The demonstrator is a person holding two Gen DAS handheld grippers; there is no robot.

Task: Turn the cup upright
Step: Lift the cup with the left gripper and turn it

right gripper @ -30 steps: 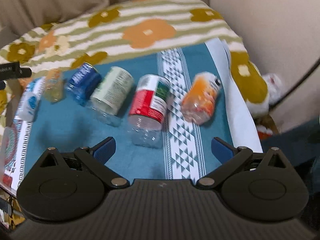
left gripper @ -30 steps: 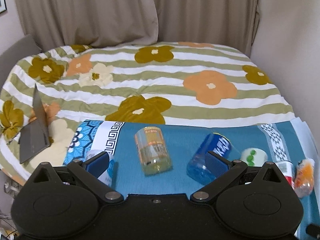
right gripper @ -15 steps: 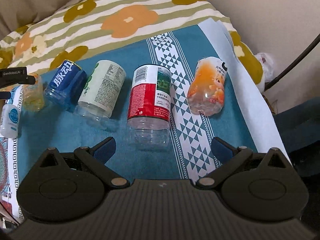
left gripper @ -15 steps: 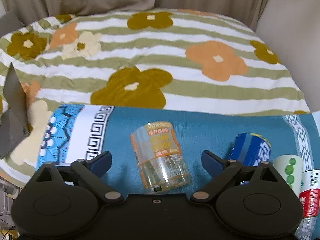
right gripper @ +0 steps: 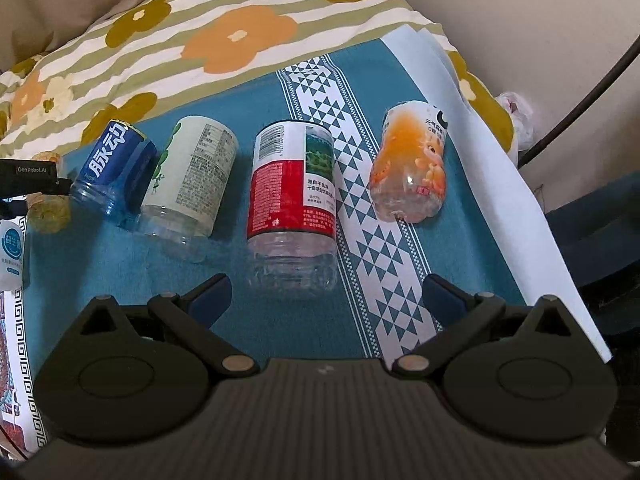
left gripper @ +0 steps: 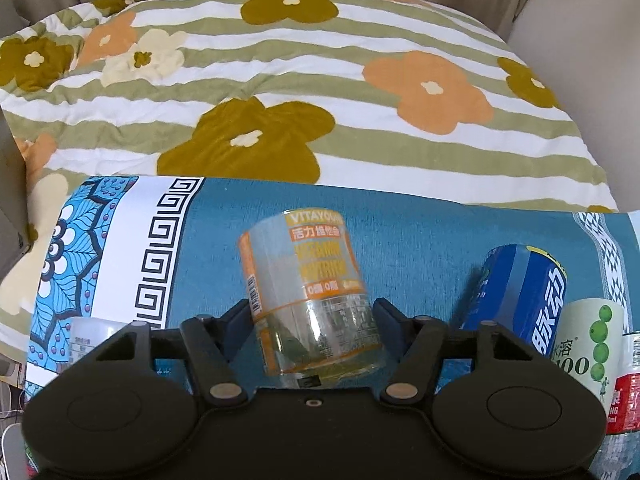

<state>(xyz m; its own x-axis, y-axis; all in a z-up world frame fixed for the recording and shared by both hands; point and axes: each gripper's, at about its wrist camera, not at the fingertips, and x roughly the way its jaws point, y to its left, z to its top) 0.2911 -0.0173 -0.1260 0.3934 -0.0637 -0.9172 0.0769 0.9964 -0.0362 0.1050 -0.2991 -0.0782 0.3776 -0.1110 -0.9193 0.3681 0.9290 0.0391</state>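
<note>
The bed [left gripper: 360, 92], under a striped quilt with big flowers, fills the far half of both views, and its edges are cut off by the frame. A teal cloth [left gripper: 420, 248] with patterned borders lies over it just ahead of both hand-held grippers.

The left hand-held gripper [left gripper: 312, 316] is narrowed around the orange-labelled cup [left gripper: 308, 292], which lies on its side on the cloth with its clear end toward the camera. A blue pad sits against each flank; the pads seem to touch the plastic, though the cup's own body hides the contact points. In the right wrist view this cup is barely readable, a pale yellowish shape at the far left, mostly behind the other gripper's black body.

The right hand-held gripper [right gripper: 324, 300] is spread wide and holds nothing. Directly ahead of it lies the red-labelled cup [right gripper: 292, 196], on its side. To the right of that, the orange printed cup [right gripper: 412, 168]. To the left, the pale green-labelled cup [right gripper: 188, 180], then the blue cup [right gripper: 112, 164], touching each other.

A small white container [left gripper: 90, 340], left of the left gripper, is largely hidden behind its linkage, so its shape is unclear.
</note>
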